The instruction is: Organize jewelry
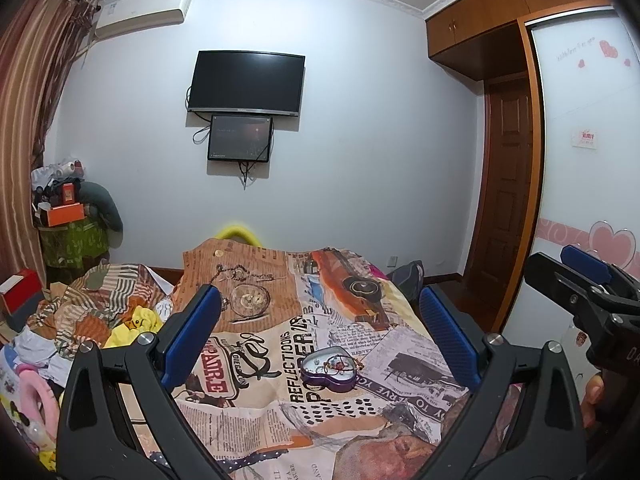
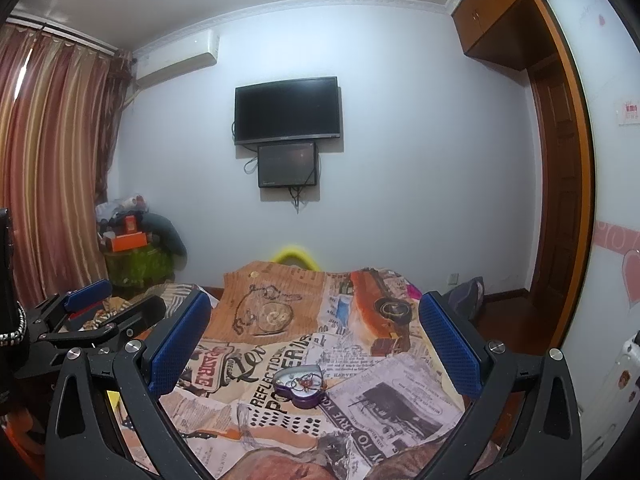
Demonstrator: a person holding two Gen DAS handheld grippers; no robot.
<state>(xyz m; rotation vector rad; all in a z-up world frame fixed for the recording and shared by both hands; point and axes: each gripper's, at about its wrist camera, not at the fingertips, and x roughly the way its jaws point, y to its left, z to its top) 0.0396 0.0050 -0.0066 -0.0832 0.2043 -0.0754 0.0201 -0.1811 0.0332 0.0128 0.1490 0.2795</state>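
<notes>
Far wall [image 1: 360,140] white, TV [image 1: 246,82] mounted on it with a smaller screen [image 1: 240,138] just below; AC unit [image 1: 144,16] high at far left, striped curtain [image 1: 28,92] down the left edge; wood wardrobe [image 1: 508,120] on the right. Bed [image 1: 280,400] fills the near half, covered in a newspaper-print sheet [image 2: 360,400] — pocket-watch and orange-car graphics on the far part; clutter of clothes [image 1: 100,312] heaped on the left of it.

Left tool [image 1: 320,340] spread wide, blue pads [image 1: 188,340] well apart, pinching nothing; hovers over the bed. Right tool [image 2: 316,344] likewise spread wide, nothing between its fingers; it sits to the right of the left tool, both pointed at the far wall.

Task item: heart-shaped purple tin [image 1: 330,368], lid off, lying on the sheet mid-bed, near side; jewelry [image 1: 338,365] — a tangle of chain and beads — inside it, a bit draped over the right rim. In both wrist views the tin lies ahead of the spread fingers, touching neither.
</notes>
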